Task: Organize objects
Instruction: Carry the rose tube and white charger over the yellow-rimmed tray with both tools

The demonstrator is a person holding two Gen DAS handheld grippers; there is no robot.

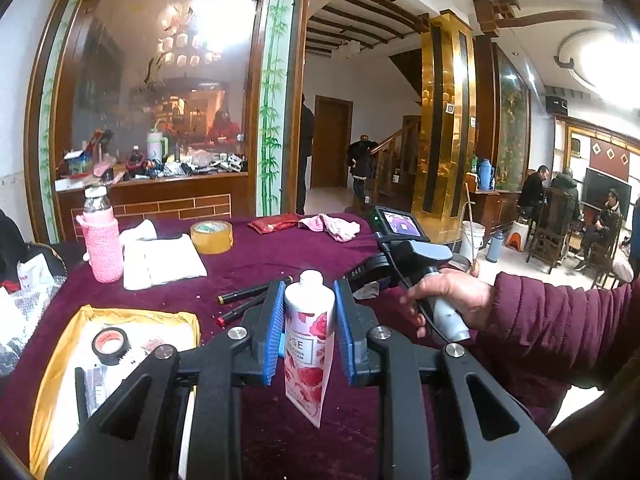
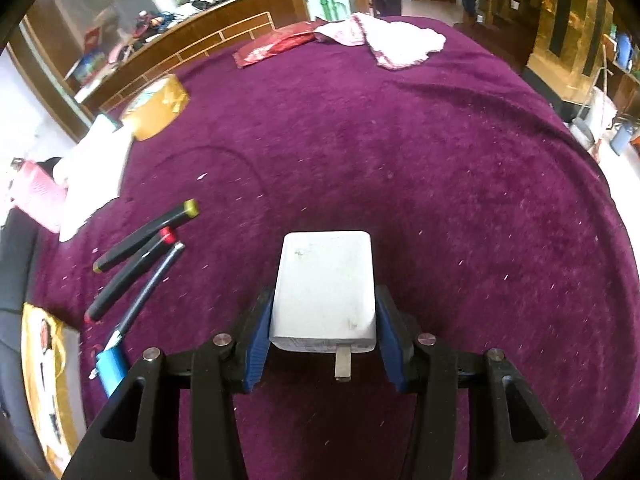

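Holding black tape roll and small packets: yellow-rimmed box; left gripper clamps rose tube (nearly closed); right gripper grips white charger

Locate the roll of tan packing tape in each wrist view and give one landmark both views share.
Left wrist view: the roll of tan packing tape lies on the purple tablecloth, left of centre, past the folded white cloth.
Right wrist view: the same roll sits at upper left, near the table's far edge.
Shared landmark: the pink-and-white cloth beside the red packet at the far edge.
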